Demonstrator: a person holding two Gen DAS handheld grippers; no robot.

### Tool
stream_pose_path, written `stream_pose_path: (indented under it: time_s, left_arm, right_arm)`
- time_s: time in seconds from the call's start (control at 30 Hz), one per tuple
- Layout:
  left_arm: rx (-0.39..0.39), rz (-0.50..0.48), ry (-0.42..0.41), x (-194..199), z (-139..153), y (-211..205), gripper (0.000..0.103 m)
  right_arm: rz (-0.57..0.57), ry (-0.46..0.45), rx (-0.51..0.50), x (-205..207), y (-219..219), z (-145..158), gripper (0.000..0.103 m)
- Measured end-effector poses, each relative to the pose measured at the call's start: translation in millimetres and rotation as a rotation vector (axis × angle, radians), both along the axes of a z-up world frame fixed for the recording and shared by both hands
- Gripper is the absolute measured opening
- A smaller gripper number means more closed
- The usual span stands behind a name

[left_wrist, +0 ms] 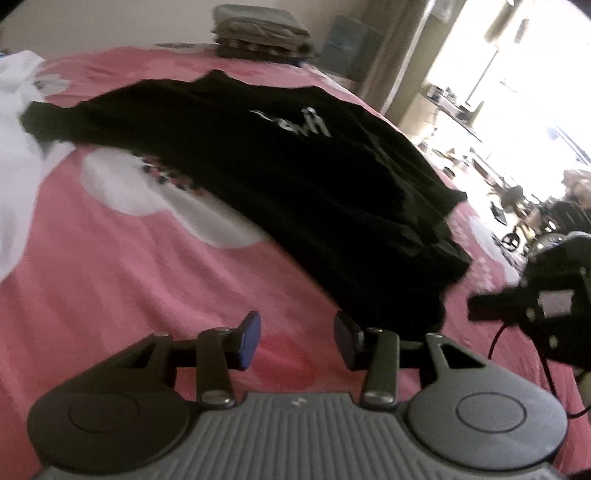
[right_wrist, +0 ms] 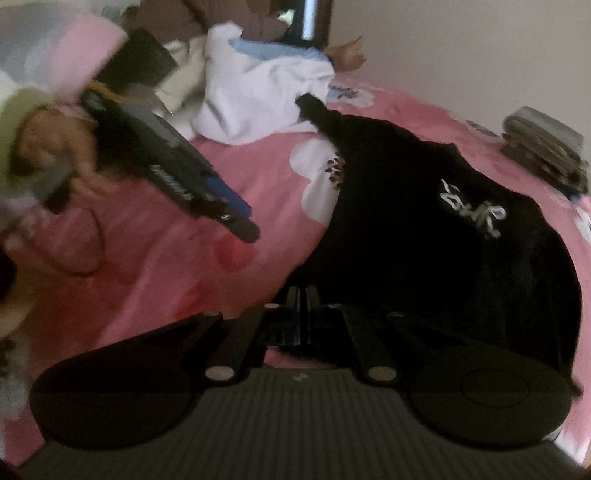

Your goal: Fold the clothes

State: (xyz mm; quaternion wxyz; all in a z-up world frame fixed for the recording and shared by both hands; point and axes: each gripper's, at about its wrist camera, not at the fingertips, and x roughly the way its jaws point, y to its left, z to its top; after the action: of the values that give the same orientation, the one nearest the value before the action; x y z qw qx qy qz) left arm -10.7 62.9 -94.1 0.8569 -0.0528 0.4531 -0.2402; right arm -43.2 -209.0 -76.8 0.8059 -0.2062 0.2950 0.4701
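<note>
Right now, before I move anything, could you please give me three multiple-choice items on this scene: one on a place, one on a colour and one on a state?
1. Where is the stack of folded clothes?
A. On top of the black T-shirt
B. Beyond the black T-shirt, at the far edge of the bed
C. Between the fingers of the left gripper

2. What is the main colour of the bedsheet?
A. Green
B. Plain grey
C. Pink

3. What state is the left gripper in?
A. Open, with nothing between its fingers
B. Shut on the black T-shirt
C. Shut on the bedsheet

Answers:
1. B, since the stack sits past the shirt's far side.
2. C, as pink cloth with white flowers covers the bed.
3. A, because bare sheet shows through the gap between its blue pads.
</note>
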Motion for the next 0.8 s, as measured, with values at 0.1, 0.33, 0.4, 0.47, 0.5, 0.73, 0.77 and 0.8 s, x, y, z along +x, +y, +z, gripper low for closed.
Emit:
stream_pose_path:
  time_s: [0.1, 0.33, 0.4, 0.47, 0.5, 0.73, 0.77, 0.8]
  left_arm:
    - [-0.021, -0.048, 0.001, 0, -2, -7, 0.044]
    - [0.003, -0.172, -0.118, 1, 8, -39, 0.051]
    - [0.038, -0.25, -0.155, 6, 6, -56, 0.054]
    - [0.096, -0.33, -0.169, 10, 0, -73, 0.051]
    - [0.112, -0.362, -0.168, 10, -4, -78, 0.05]
    - [0.139, -0.434, -0.231, -16, -2, -89, 0.01]
    - [0.125, -0.437, -0.242, -21, 2, -88, 0.01]
    - [0.12, -0.45, -0.258, -28, 7, -88, 0.01]
  right_arm:
    - [-0.035, 0.023, -0.009, -23, -15, -12, 0.002]
    - [-0.069, 0.017, -0.05, -38, -20, -25, 0.004]
    - [-0.067, -0.006, -0.026, -33, -19, -20, 0.004]
    - [-0.083, -0.003, 0.014, -22, -19, -14, 0.004]
    - [-0.093, 0.0, 0.031, -17, -18, -11, 0.004]
    - [-0.194, 0.023, 0.068, -20, -40, -7, 0.004]
    - [-0.202, 0.022, 0.06, -22, -42, -7, 0.004]
    - [-0.204, 0.009, 0.045, -25, -43, -7, 0.004]
